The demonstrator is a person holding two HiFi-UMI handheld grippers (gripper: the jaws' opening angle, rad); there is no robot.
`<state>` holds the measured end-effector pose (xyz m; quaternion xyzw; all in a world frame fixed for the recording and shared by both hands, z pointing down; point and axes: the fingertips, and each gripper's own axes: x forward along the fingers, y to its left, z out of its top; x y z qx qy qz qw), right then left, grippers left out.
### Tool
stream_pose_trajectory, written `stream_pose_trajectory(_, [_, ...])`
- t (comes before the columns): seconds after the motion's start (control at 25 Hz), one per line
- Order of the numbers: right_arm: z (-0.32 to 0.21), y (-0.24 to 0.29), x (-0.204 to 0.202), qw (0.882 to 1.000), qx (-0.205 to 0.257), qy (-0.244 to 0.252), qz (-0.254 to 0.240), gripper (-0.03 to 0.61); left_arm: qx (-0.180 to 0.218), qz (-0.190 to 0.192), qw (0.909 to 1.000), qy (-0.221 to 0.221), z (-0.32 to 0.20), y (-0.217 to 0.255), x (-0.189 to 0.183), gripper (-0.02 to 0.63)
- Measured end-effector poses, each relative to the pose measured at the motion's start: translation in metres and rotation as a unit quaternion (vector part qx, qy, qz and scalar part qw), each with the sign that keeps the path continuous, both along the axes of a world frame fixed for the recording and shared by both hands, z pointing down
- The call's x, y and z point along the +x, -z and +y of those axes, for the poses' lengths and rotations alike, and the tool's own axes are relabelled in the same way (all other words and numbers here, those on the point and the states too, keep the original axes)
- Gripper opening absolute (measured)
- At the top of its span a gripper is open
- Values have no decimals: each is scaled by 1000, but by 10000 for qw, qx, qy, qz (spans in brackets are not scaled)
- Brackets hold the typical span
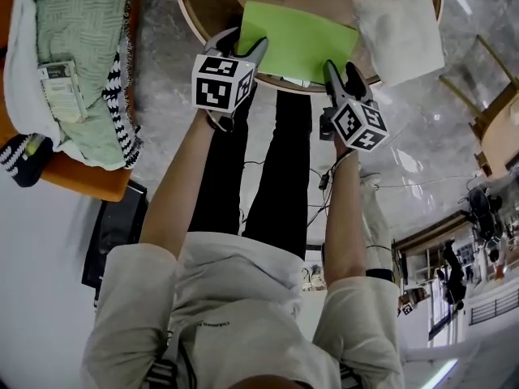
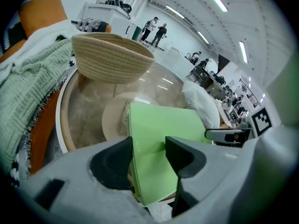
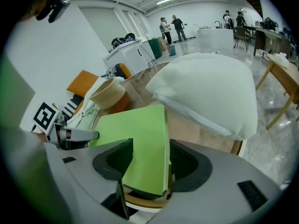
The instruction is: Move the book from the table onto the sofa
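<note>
A thin bright green book lies flat at the near edge of the round wooden table. My left gripper hovers at the book's near left corner, jaws open. In the left gripper view the book shows in the gap of my left gripper, and the pads are not pressing on it. My right gripper is at the near right corner, also open. In the right gripper view the book's right edge runs between the jaws of my right gripper, untouched. The orange sofa is at the left.
A white pillow lies on the table right of the book, and a woven basket stands at the table's far side. A green knit blanket and a small packet cover the sofa seat. A wooden chair stands at the right.
</note>
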<state>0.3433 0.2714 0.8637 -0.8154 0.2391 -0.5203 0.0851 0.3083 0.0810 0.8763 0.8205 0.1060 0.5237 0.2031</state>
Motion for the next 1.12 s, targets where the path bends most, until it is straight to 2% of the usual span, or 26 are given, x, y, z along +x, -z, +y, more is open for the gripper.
stream_pose_trajectory(0.12, [-3,1,10,9999,76,-73,-2,224,19,-12,10000,72,-3,0,2,221])
stream_pose_trajectory(0.36, [-5,-9,16,9987,86,423,-266,222,-235,33,9988,428,-1,0,7,215])
stream_pose_trajectory(0.48, [-8,-13,17,9970,43,566,-517,212,-329,-220,9983,436,-3,-2,8,212])
stream_pose_trajectory(0.64, [-6,-14,17,9947,-235,620,-780,212,-476,-568,9963,424,-2,-3,9,199])
stream_pose_trajectory(0.76, [-8,-11,21,9938,-289,715,-803,209,-333,-632,9961,517,-3,0,8,193])
stream_pose_trajectory(0.84, [-12,-3,27,9937,-274,894,-616,209,-286,-532,9958,695,-5,6,8,193])
stream_pose_trajectory(0.96, [-25,18,36,9920,-165,1234,-190,207,-169,-185,9939,1070,-14,27,4,193])
stream_pose_trajectory(1.12, [-50,62,50,9828,24,1793,445,207,102,367,9847,1701,-30,71,-3,195])
